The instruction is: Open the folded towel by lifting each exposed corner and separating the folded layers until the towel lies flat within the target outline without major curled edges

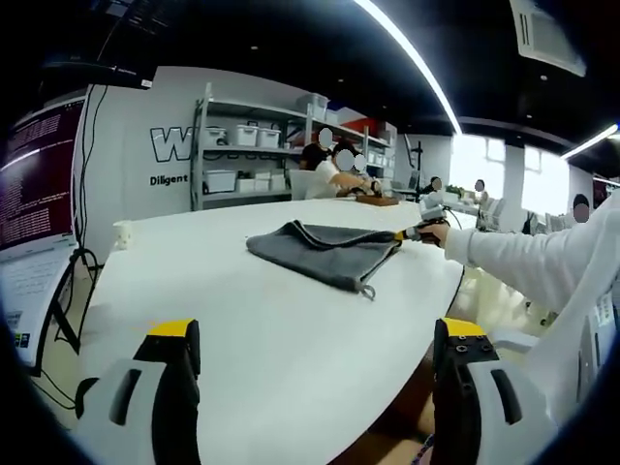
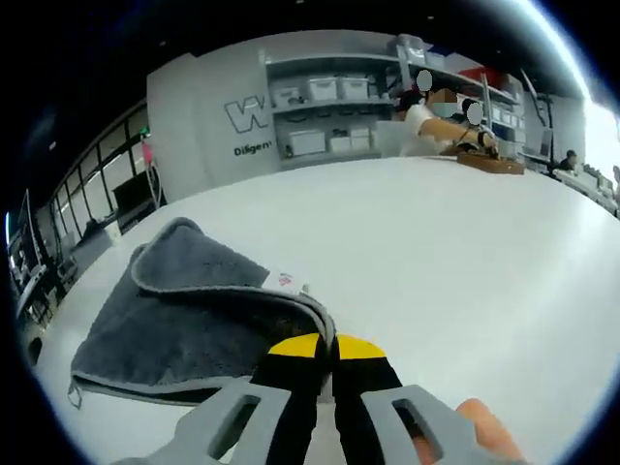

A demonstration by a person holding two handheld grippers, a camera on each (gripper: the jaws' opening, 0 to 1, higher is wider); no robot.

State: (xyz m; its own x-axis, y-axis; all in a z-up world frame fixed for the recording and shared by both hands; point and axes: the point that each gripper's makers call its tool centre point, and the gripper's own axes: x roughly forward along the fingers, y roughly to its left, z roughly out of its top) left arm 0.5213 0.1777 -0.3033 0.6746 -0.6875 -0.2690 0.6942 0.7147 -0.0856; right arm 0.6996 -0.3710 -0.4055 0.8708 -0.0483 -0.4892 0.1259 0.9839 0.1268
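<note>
A grey folded towel [image 1: 325,254] lies on the white table [image 1: 223,291], a little right of the middle. In the left gripper view, my right gripper [image 1: 412,233] reaches in from the right and pinches the towel's near right corner, which is raised slightly. My left gripper [image 1: 315,334] hovers over the table's near part, jaws wide apart and holding nothing. In the right gripper view, the towel [image 2: 194,310] spreads to the left with a small white label [image 2: 286,281] on its edge. My right gripper [image 2: 326,347] is shut on that folded edge.
Metal shelves [image 1: 247,145] with white bins stand against the back wall. People sit at a far table with a wooden item [image 1: 378,201]. A monitor [image 1: 34,184] stands left of the table. A small white object [image 1: 121,233] rests near the table's far left edge.
</note>
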